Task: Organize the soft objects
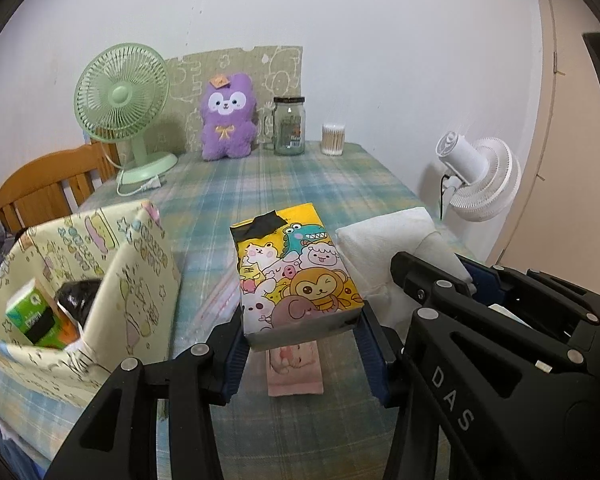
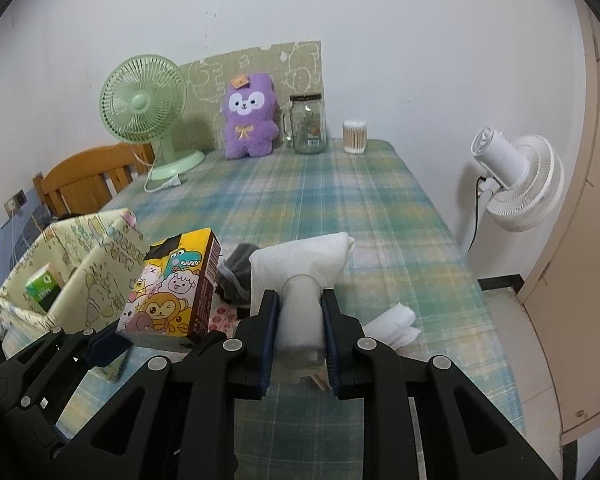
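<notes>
The left gripper clamps the cartoon tissue box; the right gripper squeezes the white towel; the fabric bin at nine o'clock may topple if the box clips its rim.

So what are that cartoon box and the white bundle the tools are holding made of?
The cartoon box looks like thin printed cardboard: crisp edges, flat faces, slightly glossy print. The white bundle seems soft, matte tissue or cloth, hard to tell which; it pinches in between the right tool fingers.

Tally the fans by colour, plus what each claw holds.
Green desk fan: 1
White fan: 1
Cartoon-print tissue pack, in left claw: 1
White folded towel, in right claw: 1
Total: 4
</notes>
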{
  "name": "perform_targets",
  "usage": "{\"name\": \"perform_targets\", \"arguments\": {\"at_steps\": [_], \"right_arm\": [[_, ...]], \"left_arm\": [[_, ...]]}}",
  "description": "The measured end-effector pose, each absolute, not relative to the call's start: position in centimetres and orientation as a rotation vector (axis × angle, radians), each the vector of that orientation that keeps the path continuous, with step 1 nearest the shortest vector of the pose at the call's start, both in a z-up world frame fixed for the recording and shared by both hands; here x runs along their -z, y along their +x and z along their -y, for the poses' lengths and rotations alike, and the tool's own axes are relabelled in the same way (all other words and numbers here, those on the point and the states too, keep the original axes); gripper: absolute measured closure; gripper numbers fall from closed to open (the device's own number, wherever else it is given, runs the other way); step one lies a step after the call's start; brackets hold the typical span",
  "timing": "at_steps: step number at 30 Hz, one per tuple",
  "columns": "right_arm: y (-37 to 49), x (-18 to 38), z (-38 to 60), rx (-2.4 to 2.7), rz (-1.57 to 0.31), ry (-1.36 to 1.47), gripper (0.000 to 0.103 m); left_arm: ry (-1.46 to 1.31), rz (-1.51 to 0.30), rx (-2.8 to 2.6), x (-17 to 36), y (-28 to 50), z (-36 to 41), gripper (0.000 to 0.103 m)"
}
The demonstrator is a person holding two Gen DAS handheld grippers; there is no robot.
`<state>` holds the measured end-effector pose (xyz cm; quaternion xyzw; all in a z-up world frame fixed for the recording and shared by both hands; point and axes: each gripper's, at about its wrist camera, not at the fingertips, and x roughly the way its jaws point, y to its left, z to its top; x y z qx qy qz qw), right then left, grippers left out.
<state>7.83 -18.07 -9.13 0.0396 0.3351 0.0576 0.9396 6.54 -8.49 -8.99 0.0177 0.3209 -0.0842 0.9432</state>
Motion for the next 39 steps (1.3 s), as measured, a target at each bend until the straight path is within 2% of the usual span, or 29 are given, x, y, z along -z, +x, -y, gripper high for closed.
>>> {"name": "perform_targets", "arguments": {"at_steps": [17,39], "right_arm": [[7.4,4.2,17.9,-0.093,-0.611,0.079,0.079],[6.9,1.3,13.8,-0.152,-0.587,0.077,0.079]], "left_arm": [[0.032,-0.608,0.205,4.9,6.8,8.0,0.052],[0.007,-0.582,0.198,2.2,5.9,3.7,0.052]]}}
